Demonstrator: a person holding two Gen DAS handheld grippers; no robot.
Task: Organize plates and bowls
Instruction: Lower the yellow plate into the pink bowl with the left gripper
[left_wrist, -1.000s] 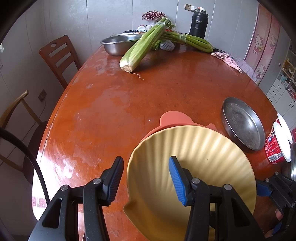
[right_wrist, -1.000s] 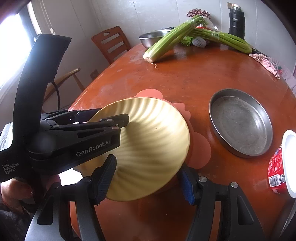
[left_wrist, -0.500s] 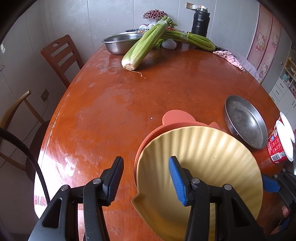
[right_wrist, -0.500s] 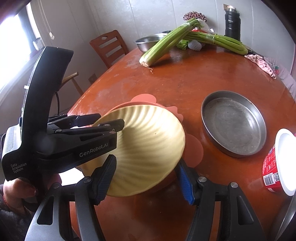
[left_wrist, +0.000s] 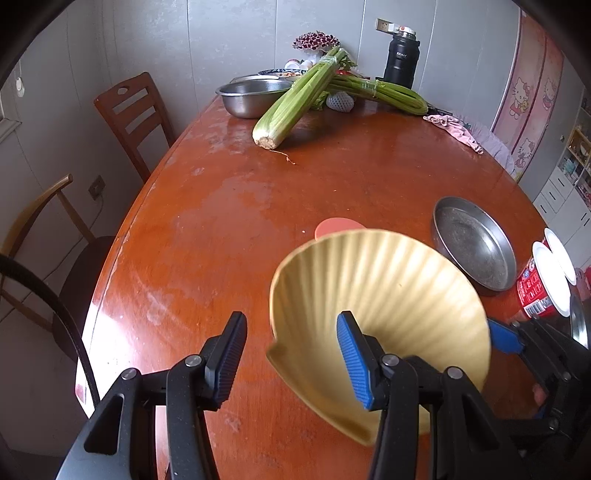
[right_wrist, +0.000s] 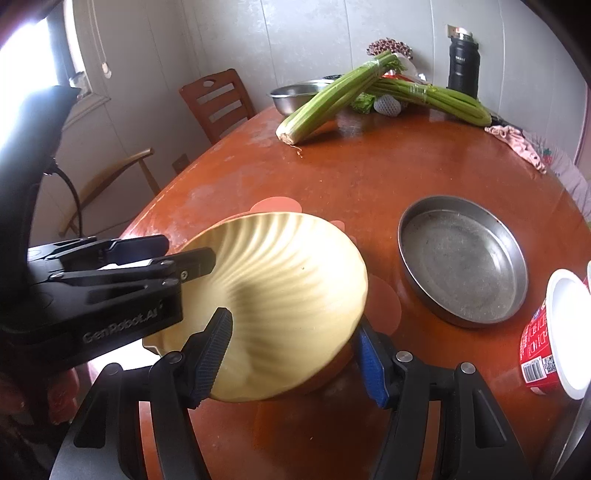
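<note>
**Yellow shell plate tipped up in your right gripper**

Black-padded, the outer finger (left_wrist: 231, 350) of your left gripper (left_wrist: 291, 317) stands clear of everything, with bare wooden table (left_wrist: 221, 221) ahead of it. The jaws are partly open and hold nothing. The left rim of the yellow shell-shaped plate (left_wrist: 380, 295) pokes into the gap without reaching that pad, and the blue finger (left_wrist: 351, 358) sits in front of the plate's hollow. It looks placed to steady the plate, not to carry it.

Just right of that, the plate is tilted with its ribbed hollow towards you, between the two tools. Your right gripper (right_wrist: 291, 321) straddles its near right part, one pad over the inner face and the blue one at the outer rim. I judge this to be the grip that bears it, at a middling width.

Behind and under the plate, the orange plate (left_wrist: 334, 227) peeks out flat on the table. The tilt probably serves to lift or seat the yellow one on it.

Further right of your right tool, the round steel pan (right_wrist: 461, 266) lies apart. Beyond it stands a red tub (right_wrist: 535, 354).
</note>
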